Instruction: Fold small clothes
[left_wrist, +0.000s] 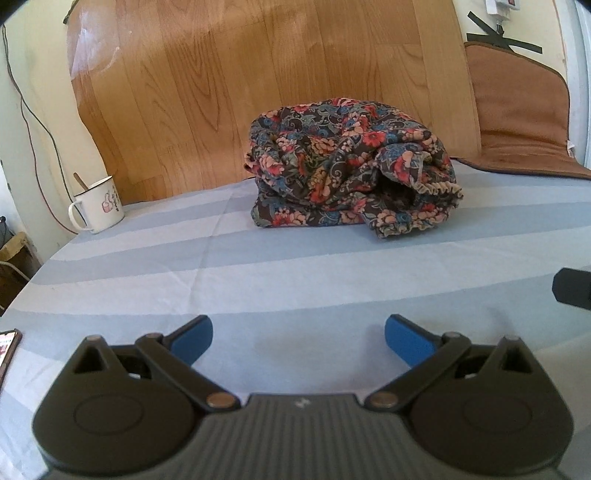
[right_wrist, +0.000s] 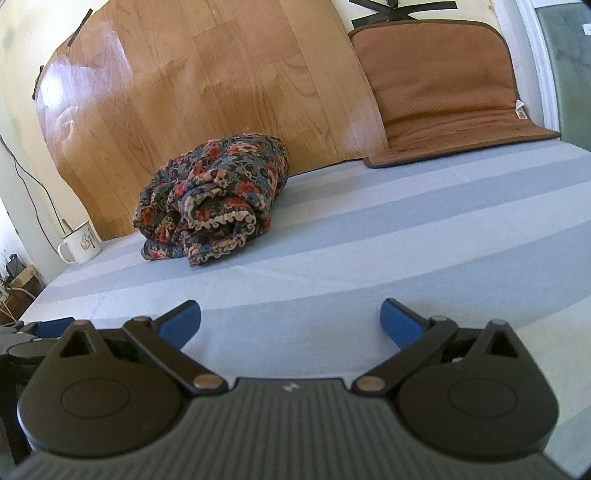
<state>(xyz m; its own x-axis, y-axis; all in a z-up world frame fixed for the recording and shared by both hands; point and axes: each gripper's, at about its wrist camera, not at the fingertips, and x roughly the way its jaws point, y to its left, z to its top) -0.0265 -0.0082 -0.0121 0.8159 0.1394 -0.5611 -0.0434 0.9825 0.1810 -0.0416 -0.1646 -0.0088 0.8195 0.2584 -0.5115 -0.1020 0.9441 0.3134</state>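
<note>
**Floral garment bundled on striped cloth, both grippers empty**

Floral garment (left_wrist: 351, 168) lies in a folded bundle on the blue-striped cloth (left_wrist: 258, 266), its ruffled hem facing the grippers. Behind the garment stands a wood-grain panel (left_wrist: 258, 74); a brown mat (right_wrist: 443, 92) leans to its right. A white mug (left_wrist: 96, 206) sits well left of the garment. Left gripper (left_wrist: 298, 338) and right gripper (right_wrist: 290, 320) hover short of the garment, jaws spread apart, holding nothing.
</note>
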